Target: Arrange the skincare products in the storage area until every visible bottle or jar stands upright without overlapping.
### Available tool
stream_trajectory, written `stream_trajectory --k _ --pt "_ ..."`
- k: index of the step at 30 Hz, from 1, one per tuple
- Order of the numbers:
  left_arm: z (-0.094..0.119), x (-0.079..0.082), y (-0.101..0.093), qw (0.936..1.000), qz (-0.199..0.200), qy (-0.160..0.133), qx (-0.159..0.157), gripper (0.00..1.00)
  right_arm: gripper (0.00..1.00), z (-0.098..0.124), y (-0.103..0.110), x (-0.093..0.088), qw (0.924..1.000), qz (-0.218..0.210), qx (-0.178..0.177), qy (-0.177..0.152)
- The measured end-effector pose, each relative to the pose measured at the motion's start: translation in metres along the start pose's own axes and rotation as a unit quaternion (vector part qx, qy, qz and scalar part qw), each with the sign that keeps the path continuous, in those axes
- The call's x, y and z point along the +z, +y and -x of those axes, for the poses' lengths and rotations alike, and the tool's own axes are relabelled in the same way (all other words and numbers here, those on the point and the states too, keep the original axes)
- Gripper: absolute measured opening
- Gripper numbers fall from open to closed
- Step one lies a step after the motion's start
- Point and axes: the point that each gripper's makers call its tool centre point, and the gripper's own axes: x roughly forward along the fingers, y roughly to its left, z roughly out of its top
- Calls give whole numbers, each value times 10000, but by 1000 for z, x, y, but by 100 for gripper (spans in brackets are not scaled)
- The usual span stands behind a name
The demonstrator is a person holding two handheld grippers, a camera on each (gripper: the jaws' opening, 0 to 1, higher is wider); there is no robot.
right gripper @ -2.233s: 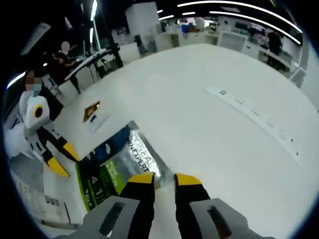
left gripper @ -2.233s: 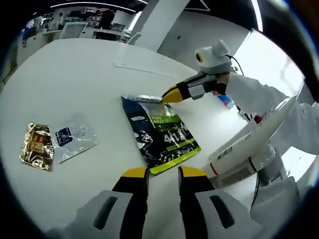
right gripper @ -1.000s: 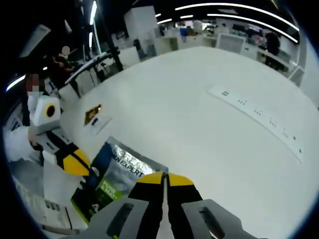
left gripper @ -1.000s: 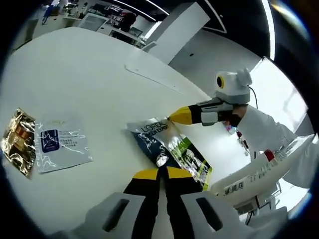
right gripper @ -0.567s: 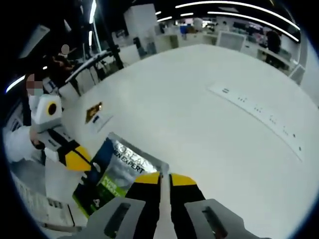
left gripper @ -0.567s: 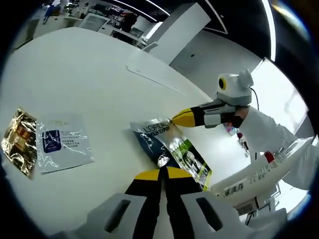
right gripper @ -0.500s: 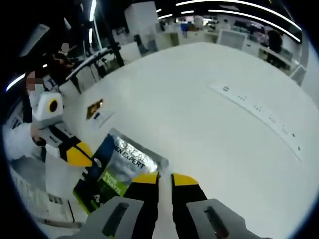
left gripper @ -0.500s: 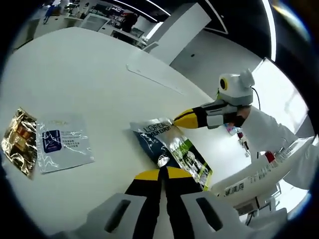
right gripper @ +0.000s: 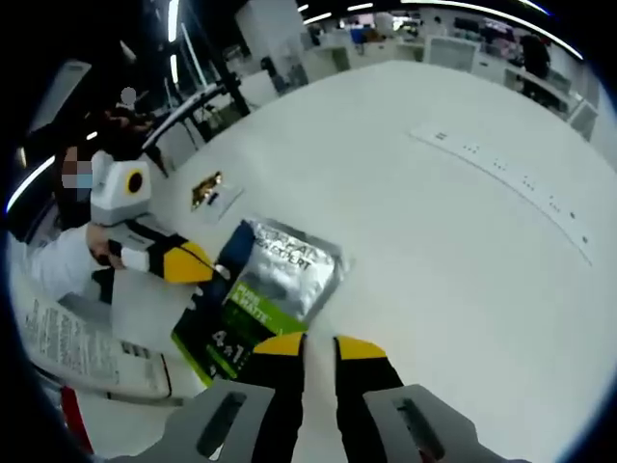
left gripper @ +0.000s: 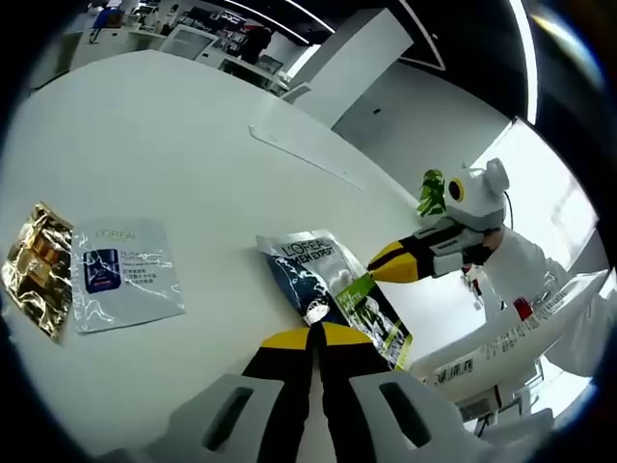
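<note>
On the white table (left gripper: 174,154), L hand-held gripper (left gripper: 310,335) pinches dark sachet (left gripper: 333,289), long axis diagonal; R hand-held gripper (right gripper: 319,341) slightly apart.

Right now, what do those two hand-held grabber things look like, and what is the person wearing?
Each gripper has two jaws with yellow tips over black, on pale grey bodies with dark slots: the left gripper and the right gripper. Seen from the side, the right gripper carries a white box with a yellow-ringed round lens, and a dark cable trails behind it. The person wears a white sleeve.

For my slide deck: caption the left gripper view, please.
Left claw shut on the dark sachet; two sachets lie nearby.
</note>
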Motion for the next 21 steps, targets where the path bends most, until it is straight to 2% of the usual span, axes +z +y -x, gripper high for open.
stream_trajectory --k 2,3,5,8,11,13,17,20,21 --pt "0 0 0 10000 14 -3 6 0 3 1 -8 7 9997 -82 -163 -185" --pt "1 -1 0 10000 5 -5 5 0 2 1 -5 8 9996 -192 -57 -213" --pt "0 0 1 10000 3 -1 7 0 5 -2 9 6 9988 -369 303 -141" --pt "0 0 1 10000 23 -3 4 0 4 -7 7 3 9996 -227 171 -24" --pt "0 0 2 10000 43 -12 3 0 0 -5 7 8 9996 -244 111 -58" --pt "0 1 3 10000 41 -13 0 0 0 -9 17 7 9986 -370 369 -1" --pt "-1 2 4 10000 64 -15 -3 0 0 -13 19 6 9979 -482 423 -29" --pt "-2 2 6 10000 77 -3 -27 0 0 -16 18 6 9908 -1188 640 -126" --pt "-1 1 5 9999 99 0 -32 0 0 -14 22 4 9901 -1250 624 -137"
